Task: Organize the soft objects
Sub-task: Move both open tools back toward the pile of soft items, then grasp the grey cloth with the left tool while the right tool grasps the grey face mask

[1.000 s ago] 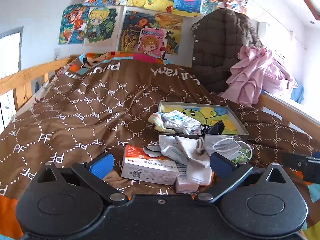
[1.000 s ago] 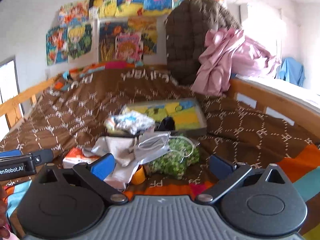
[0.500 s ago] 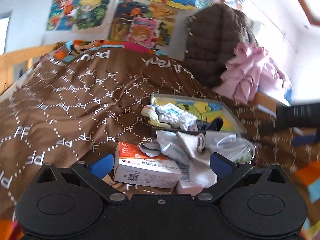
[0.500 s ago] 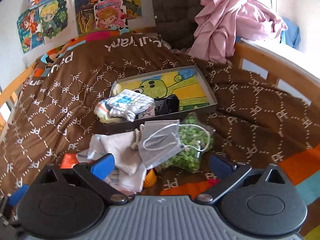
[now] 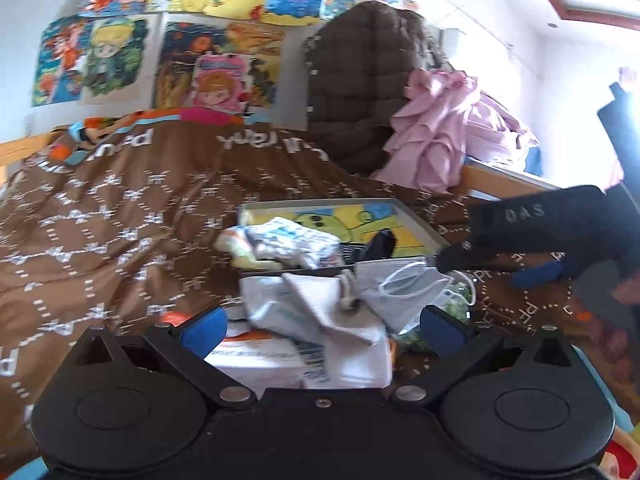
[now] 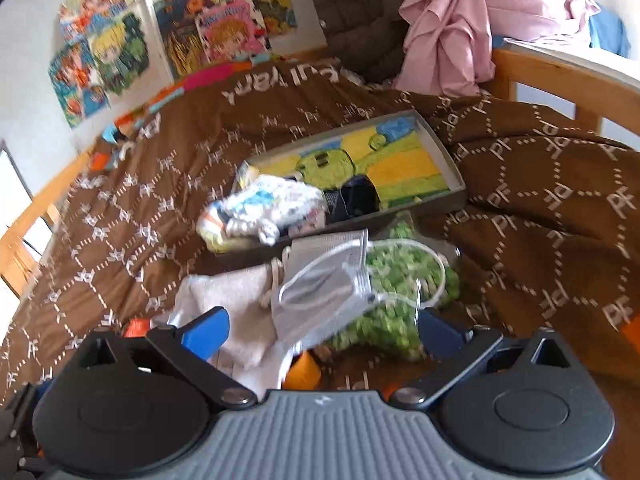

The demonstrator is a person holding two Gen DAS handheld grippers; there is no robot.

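A loose pile lies on the brown bedspread: a grey face mask (image 6: 320,296), a white cloth (image 6: 236,304) and a clear bag of green bits (image 6: 400,280). Behind it stands a shallow cartoon-printed tray (image 6: 440,148) holding a white-and-blue sock bundle (image 6: 272,208) and a black item (image 6: 356,198). My right gripper (image 6: 322,332) is open just short of the mask. My left gripper (image 5: 322,330) is open over the white cloth (image 5: 320,308) and a white-and-orange box (image 5: 260,356). The mask (image 5: 404,292) lies to its right, with the right gripper (image 5: 480,270) reaching in beside it.
A wooden bed rail (image 6: 560,76) runs along the right, with pink clothes (image 6: 460,20) and a dark quilted jacket (image 5: 360,92) heaped at the back. An orange object (image 6: 304,372) sits under the cloth. Posters cover the wall. Open bedspread (image 5: 100,220) lies to the left.
Both grippers have moved forward and down toward the pile. The right gripper now shows low at the right of the left wrist view, close to the mask. Both stay open.
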